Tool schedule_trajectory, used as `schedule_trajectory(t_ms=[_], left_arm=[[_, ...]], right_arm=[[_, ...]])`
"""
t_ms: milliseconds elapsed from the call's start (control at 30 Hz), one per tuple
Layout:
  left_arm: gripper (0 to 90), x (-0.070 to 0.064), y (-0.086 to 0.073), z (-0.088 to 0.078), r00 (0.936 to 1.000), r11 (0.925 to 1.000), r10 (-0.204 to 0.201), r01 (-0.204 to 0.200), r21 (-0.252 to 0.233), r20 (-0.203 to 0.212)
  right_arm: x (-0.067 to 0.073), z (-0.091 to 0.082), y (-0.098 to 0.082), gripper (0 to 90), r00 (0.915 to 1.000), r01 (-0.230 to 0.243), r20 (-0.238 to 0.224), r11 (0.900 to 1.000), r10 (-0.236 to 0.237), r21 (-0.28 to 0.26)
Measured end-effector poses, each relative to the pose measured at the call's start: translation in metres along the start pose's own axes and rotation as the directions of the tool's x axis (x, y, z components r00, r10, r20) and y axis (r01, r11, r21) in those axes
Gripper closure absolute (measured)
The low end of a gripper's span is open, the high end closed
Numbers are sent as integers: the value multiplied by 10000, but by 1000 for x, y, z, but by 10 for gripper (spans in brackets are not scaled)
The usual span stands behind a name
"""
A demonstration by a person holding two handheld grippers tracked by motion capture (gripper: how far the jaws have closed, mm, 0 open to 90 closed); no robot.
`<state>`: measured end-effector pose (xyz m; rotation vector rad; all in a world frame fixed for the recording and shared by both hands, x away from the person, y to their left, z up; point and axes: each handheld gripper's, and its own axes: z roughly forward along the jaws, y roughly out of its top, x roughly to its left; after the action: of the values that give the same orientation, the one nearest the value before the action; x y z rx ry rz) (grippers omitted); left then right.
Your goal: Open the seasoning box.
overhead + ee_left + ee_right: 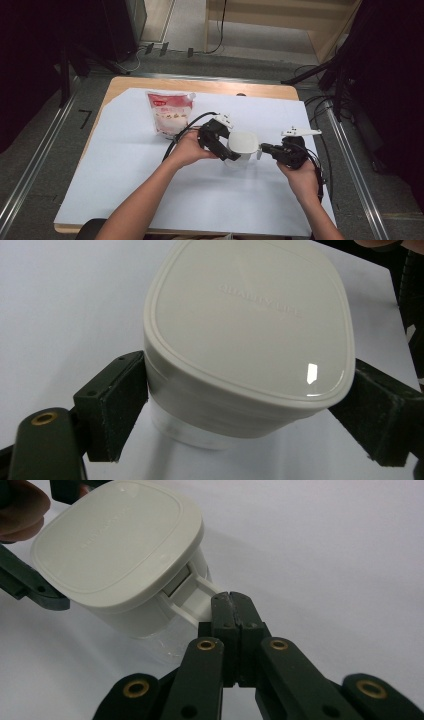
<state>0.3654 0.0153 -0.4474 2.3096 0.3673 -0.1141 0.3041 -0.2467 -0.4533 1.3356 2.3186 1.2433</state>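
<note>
High view has your left gripper (pixel 226 145) clamped around the box (pixel 243 142) near the middle of the white sheet (pixel 125 165), with your right gripper (pixel 265 148) coming at it from the other side. Left gripper view shows it better: jaws spread wide, one pad on each side of the lid (pixel 250 320), pressing right against its edge, so that's a solid grip. Right gripper view is the opposite story: your jaws are squeezed all the way together, tips pinching the little latch tab (pixel 202 597) sticking out from the box's side. The box sits tilted, lid leaning toward that camera.

Hard-to-see stuff: the embossed lettering on the lid is too faint to read, the clear lower part of the box is mostly hidden, and the print on the pouch (pixel 169 112) behind your left hand (pixel 187 149) is just a blur.
</note>
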Motion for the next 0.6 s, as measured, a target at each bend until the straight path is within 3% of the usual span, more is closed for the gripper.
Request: schedule_trajectory(t_ms=[233,533,600], left_arm=[[147,-1,1,-4,10000,9999,17,-16,-155,61],[153,-4,4,-6,9998,9999,113,-113,18,-152],[158,-7,5,-6,9990,9998,205,-204,37,-386]], right_arm=[[1,1,0,900,10000,52,52,10000,-52,-12],[1,1,0,900,9999,81,79,10000,-81,-4],[1,1,0,900,9999,80,99,10000,-80,-2]])
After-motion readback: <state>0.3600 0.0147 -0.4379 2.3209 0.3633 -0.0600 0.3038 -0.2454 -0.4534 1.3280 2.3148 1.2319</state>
